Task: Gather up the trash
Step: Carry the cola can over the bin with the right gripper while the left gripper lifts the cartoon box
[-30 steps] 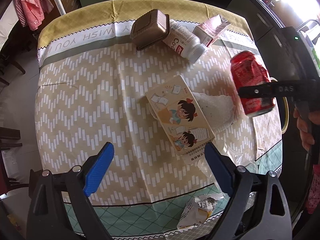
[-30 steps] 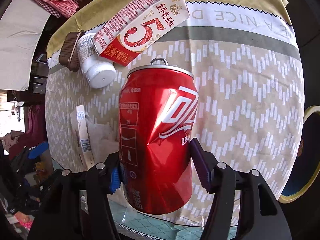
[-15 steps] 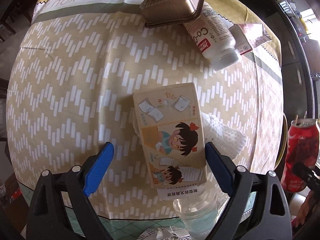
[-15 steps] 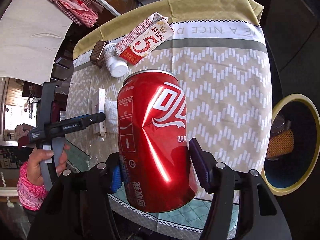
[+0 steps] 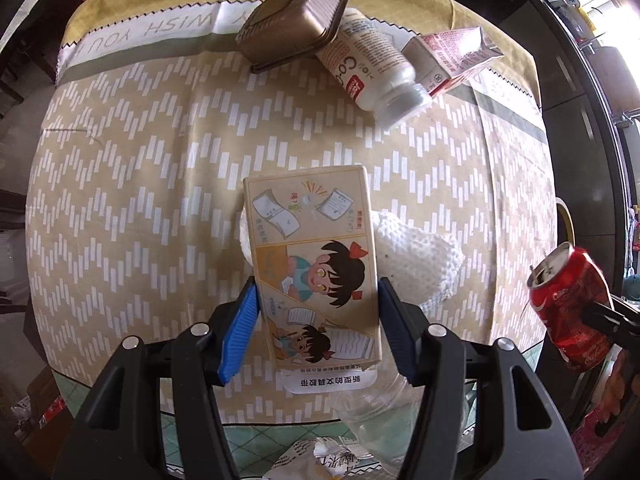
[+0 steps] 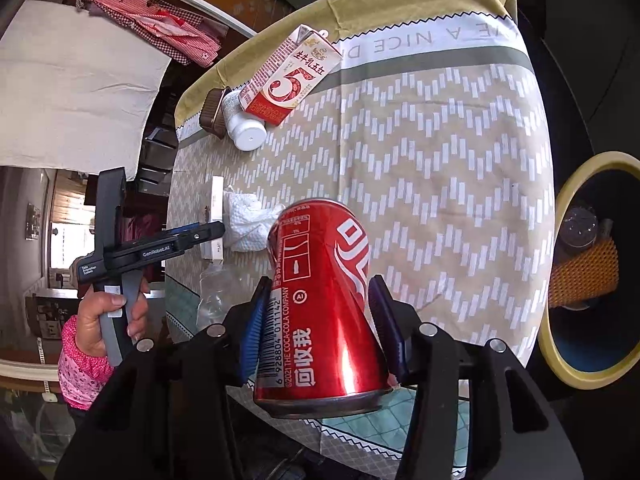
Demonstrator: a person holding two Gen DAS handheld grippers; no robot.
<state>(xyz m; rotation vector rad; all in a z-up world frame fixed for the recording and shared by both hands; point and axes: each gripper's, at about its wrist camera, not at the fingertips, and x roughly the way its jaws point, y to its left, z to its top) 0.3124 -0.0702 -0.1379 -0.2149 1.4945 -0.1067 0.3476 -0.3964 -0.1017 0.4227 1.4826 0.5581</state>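
A flat cardboard box with cartoon children [image 5: 312, 248] lies mid-table on a white paper towel [image 5: 416, 264]. My left gripper [image 5: 317, 284] points steeply down over it; its jaws are closing, and the blue pads [image 5: 244, 320] sit against the box's two long sides. In the right wrist view the left gripper [image 6: 200, 234] shows at the box's edge [image 6: 216, 216]. My right gripper [image 6: 320, 280] is shut on a dented red cola can [image 6: 328, 300]; its jaws are still closing as the can tilts. The can [image 5: 568, 312] hangs past the table's right edge.
A yellow-rimmed bin [image 6: 576, 378] stands beside the table, with an orange mesh item inside. At the far end lie a brown container [image 5: 292, 24], a white bottle [image 5: 372, 68] and a milk carton [image 5: 452, 56]. A clear cup [image 5: 376, 400] and a crumpled wrapper [image 5: 320, 460] lie near me.
The left gripper came down over the cartoon box and its jaws narrowed onto the box's sides. The right gripper carried the can off the table's side, and the can tipped over.
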